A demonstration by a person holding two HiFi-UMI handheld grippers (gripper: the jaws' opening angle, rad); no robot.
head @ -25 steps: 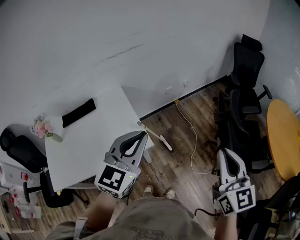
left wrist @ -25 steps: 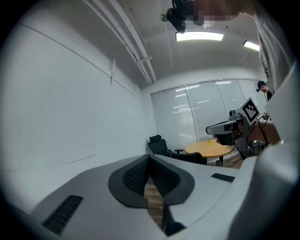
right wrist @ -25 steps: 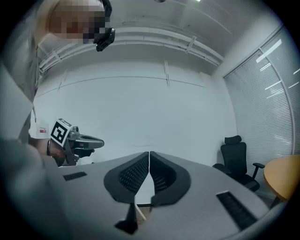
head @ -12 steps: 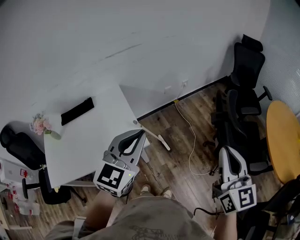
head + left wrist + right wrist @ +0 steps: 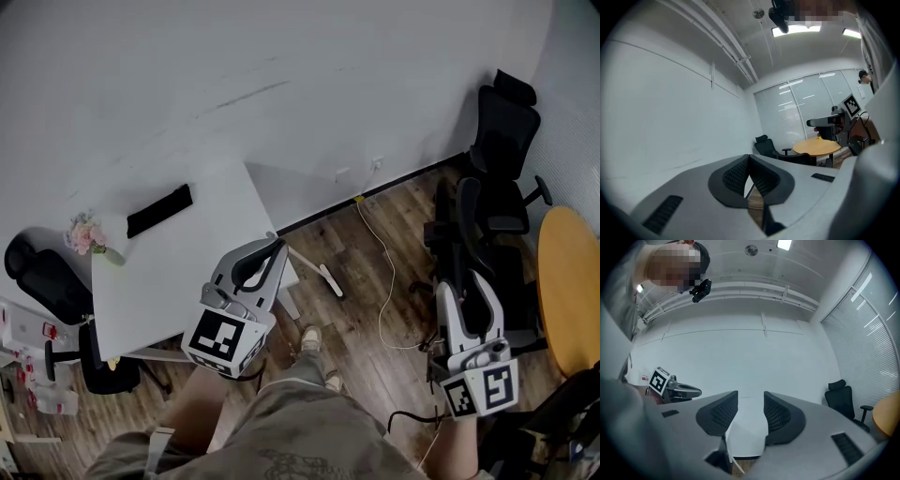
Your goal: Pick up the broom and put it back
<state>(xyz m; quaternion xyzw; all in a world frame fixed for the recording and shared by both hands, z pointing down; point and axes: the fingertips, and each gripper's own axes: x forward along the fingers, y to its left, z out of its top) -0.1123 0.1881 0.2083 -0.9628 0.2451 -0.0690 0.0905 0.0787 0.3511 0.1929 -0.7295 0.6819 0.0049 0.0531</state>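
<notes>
Jaws of the left gripper (image 5: 277, 246) are seen in the head view drawn together above the corner of the white surface (image 5: 178, 281); those of the right gripper (image 5: 465, 287) are parted over the wooden floor (image 5: 366, 319), near a black office chair (image 5: 469, 234); the broom (image 5: 314, 269), a pale stick with a flat end, is found aslant just beside the surface's corner, its flat end on the floor, gripped by neither gripper; whether it leans or lies cannot be told. In the left gripper view the pads are seen pressed tip to tip with nothing held; a round wooden table (image 5: 818, 146) is seen beyond. In the right gripper view the jaws are caught opening, with nothing between the pads; the white surface is framed in the gap.
</notes>
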